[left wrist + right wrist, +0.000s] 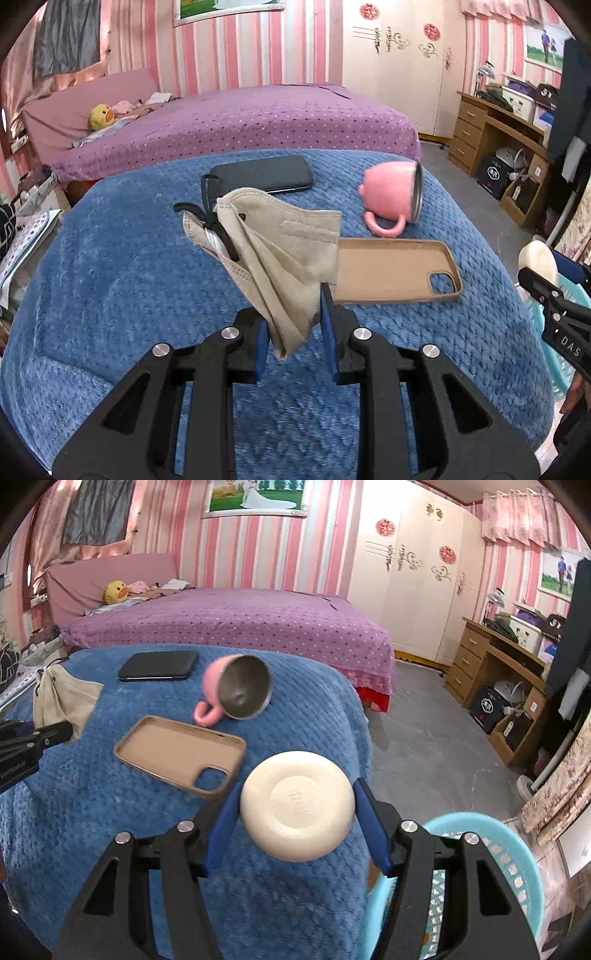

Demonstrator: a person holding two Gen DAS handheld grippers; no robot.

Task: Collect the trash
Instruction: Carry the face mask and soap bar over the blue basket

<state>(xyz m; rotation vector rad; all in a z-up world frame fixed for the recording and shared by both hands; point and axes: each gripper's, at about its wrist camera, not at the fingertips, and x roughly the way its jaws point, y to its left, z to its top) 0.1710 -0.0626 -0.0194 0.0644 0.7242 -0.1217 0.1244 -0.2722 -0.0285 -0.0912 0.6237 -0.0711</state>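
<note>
Left hand-held gripper [297, 325] clenches the crumpled beige face mask [273, 251]; right hand-held gripper [295, 812] grasps the round cream soap bar [297, 805]. Risk: smooth soap slipping short of the turquoise plastic basket [517, 853].

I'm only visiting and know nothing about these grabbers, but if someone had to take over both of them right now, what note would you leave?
Left gripper: shut on the beige face mask, lifted off the blue blanket.
Right gripper: shut on the round white soap bar, held near the table's edge, just left of the turquoise basket.
Left lying on the blanket: black phone, tipped pink mug, tan phone case.
Done: both pieces picked up.
Left: probably drop both into the basket; the other items don't look like trash.
</note>
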